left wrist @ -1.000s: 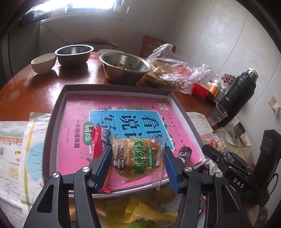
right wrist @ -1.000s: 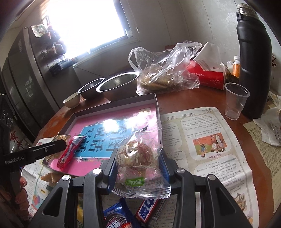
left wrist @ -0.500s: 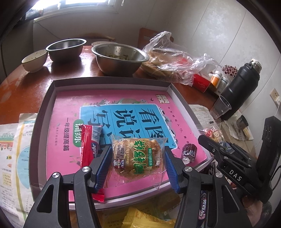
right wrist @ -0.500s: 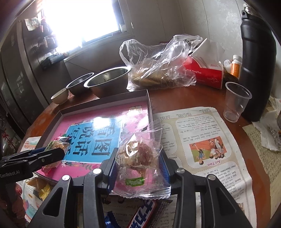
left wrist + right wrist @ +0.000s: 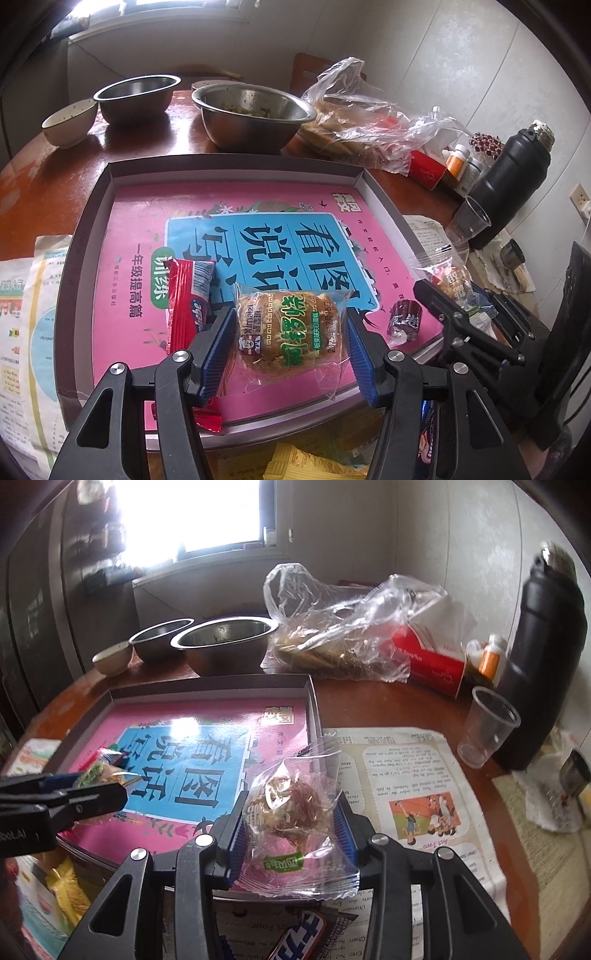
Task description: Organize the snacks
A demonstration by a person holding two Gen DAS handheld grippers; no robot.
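Now the left gripper (image 5: 291,341) clamps a round brown cake (image 5: 290,338) in a green-lettered clear wrapper; the right gripper (image 5: 290,836) clamps a clear-wrapped shredded pastry (image 5: 291,808).

Bright window (image 5: 207,513) at 12 o'clock, glare washing out sill. Pale panelled walls (image 5: 461,66) at 2. Reddish-brown round tabletop (image 5: 44,184); wooden chair (image 5: 301,70) behind. Dark cabinet (image 5: 40,627) at 9.

Green-labelled round cake packet (image 5: 291,334): held above tray's near part. Clear-wrapped shredded cake (image 5: 291,812): held over tray's near right corner. Red wafer packet (image 5: 188,306) lies lengthwise in grey tray (image 5: 236,166), pink book lining it. Small dark candy (image 5: 404,319) at tray's right edge.
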